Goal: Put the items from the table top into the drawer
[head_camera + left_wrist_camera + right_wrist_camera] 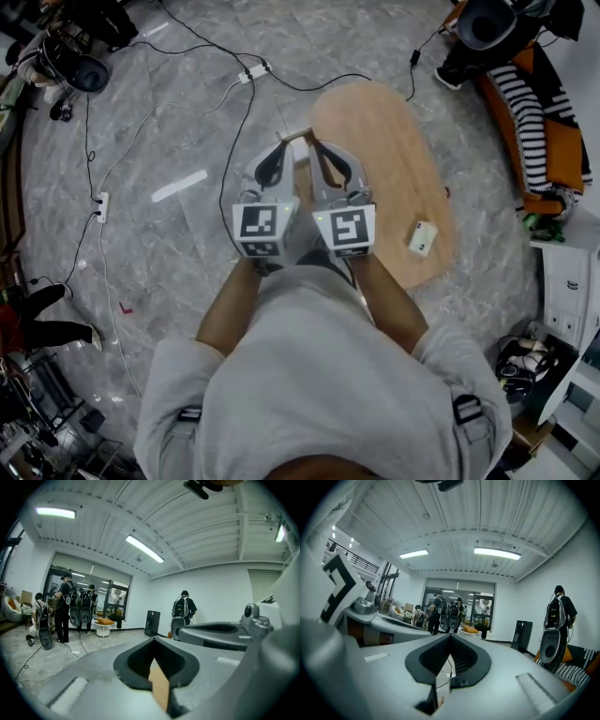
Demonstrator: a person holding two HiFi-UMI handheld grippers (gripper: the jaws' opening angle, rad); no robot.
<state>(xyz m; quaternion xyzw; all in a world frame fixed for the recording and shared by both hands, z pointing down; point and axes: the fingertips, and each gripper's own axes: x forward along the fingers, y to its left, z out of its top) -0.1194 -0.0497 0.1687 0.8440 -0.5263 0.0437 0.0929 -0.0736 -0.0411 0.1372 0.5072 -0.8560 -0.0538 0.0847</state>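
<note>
The left gripper [283, 142] and, just beside it, the right gripper [315, 144] both have their fingers closed together, held at the 9 o'clock edge of the oval wooden counter [384, 141], where a small white box [423, 237] lies at about 4 o'clock from them.
</note>
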